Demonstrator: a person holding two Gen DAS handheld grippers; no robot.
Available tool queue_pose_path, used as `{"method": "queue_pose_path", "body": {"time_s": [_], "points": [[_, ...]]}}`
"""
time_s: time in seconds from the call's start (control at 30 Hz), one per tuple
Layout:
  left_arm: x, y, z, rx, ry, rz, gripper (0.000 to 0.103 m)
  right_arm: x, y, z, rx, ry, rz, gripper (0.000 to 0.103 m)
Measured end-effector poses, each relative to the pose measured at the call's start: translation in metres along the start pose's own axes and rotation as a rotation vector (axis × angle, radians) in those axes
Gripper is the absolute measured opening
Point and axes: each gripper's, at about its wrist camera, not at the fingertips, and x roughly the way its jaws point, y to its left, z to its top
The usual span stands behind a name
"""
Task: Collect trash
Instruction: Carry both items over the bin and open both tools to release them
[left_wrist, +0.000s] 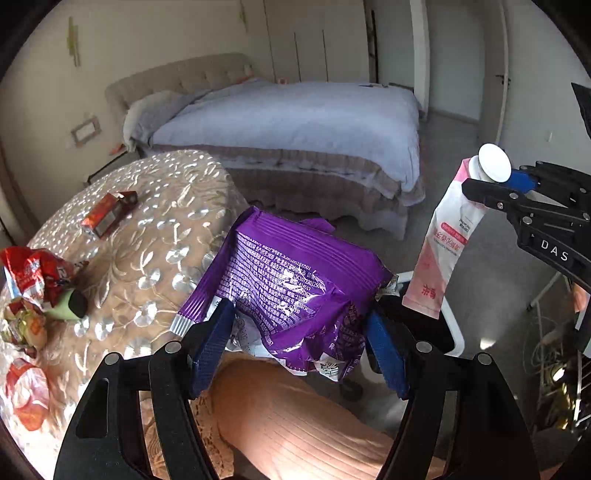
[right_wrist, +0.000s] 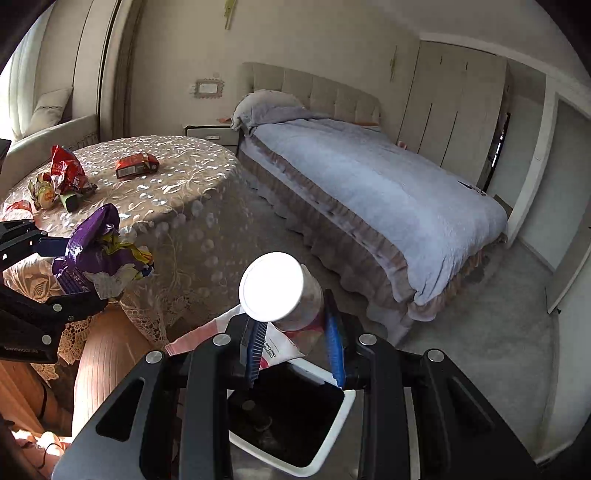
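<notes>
Jaws downward, clamping purple wrapper (left_wrist: 295, 280), tube (right_wrist: 295, 314)

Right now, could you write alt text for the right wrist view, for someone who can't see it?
The right claw grips a pink-and-white tube by its white-capped end, above a white-rimmed bin. At left, the left claw holds a crumpled purple wrapper beside a round table with more litter; a bed fills the background.

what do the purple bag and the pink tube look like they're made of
Purple bag: thin plastic film, probably foil-lined; it is glossy, sharply creased and silvery inside at the torn edge. Pink tube: soft squeezable plastic with a smooth satin skin, flattened toward its crimped end, with a hard white cap.
</notes>
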Motion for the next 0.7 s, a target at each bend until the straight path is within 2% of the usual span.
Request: {"method": "queue_pose_path", "body": {"time_s": [0.3,0.5,0.57,0.6,0.63,0.67,0.7], "points": [[0.096,-0.057,-0.003,0.143,0.194,-0.159,0.07,0.042,-0.031,-0.044,-0.016,0.12,-0.061,0.031],[0.142,-0.09,-0.012,0.218,0.294,-0.187,0.07,0.076,-0.045,-0.074,0.0,0.213,-0.045,0.031],[0.151,-0.096,-0.016,0.233,0.32,-0.216,0.073,0.082,-0.046,-0.085,-0.011,0.235,-0.036,0.031],[0.157,-0.1,-0.018,0.235,0.334,-0.241,0.079,0.086,-0.046,-0.091,-0.019,0.251,-0.027,0.031],[0.163,-0.101,-0.019,0.237,0.35,-0.265,0.094,0.089,-0.047,-0.098,-0.027,0.268,-0.01,0.031],[0.169,-0.105,-0.021,0.242,0.369,-0.283,0.099,0.091,-0.047,-0.105,-0.037,0.282,0.014,0.041],[0.174,-0.108,-0.024,0.253,0.385,-0.295,0.099,0.094,-0.048,-0.112,-0.051,0.302,0.052,0.072]]}}
